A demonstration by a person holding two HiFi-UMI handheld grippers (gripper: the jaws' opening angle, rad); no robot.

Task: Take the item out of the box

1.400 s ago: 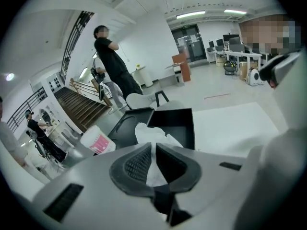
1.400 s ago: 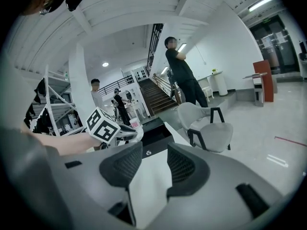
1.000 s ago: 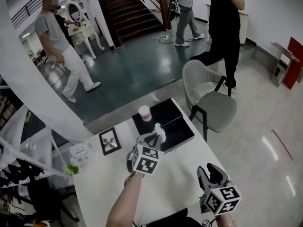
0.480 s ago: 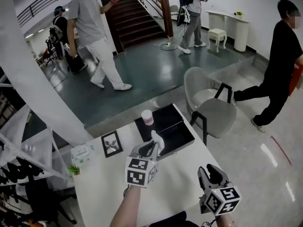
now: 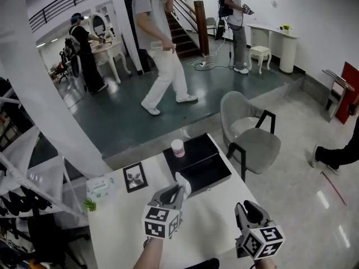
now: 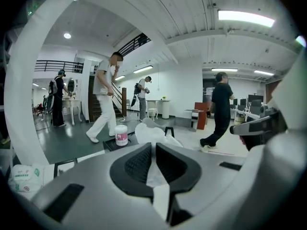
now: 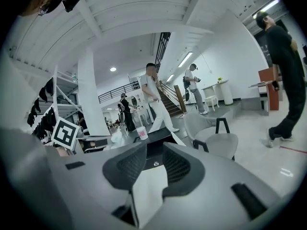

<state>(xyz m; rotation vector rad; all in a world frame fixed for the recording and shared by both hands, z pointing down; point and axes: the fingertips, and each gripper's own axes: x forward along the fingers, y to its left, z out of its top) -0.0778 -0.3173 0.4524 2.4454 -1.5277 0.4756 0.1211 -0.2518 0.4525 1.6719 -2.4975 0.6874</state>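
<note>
My right claw (image 5: pixel 248 208) is the nearest to me, low at the right over the white table (image 5: pixel 213 220). Its two jaws stand apart and are closing, and there is nothing between them; in the right gripper view (image 7: pixel 154 153) I see only the table top through the gap.

A little further and to the left, my left claw (image 5: pixel 175 193) is clamped on the white item (image 5: pixel 184 182). It looks soft and crumpled, and in the left gripper view (image 6: pixel 153 150) it is pinched between the pads and stands out above the jaw tips. The item is out of the box, in the air over the table, just in front of the black box (image 5: pixel 208 171).

The box lies open on the far part of the table. A white cup (image 5: pixel 178 148) with a pink label stands on its far left corner. To the left lie a picture frame (image 5: pixel 134 176) and a tissue pack (image 5: pixel 99 186).

Behind the table stands a grey chair (image 5: pixel 249 136), and further away a person (image 5: pixel 160 43) in white trousers walks over the dark floor.
</note>
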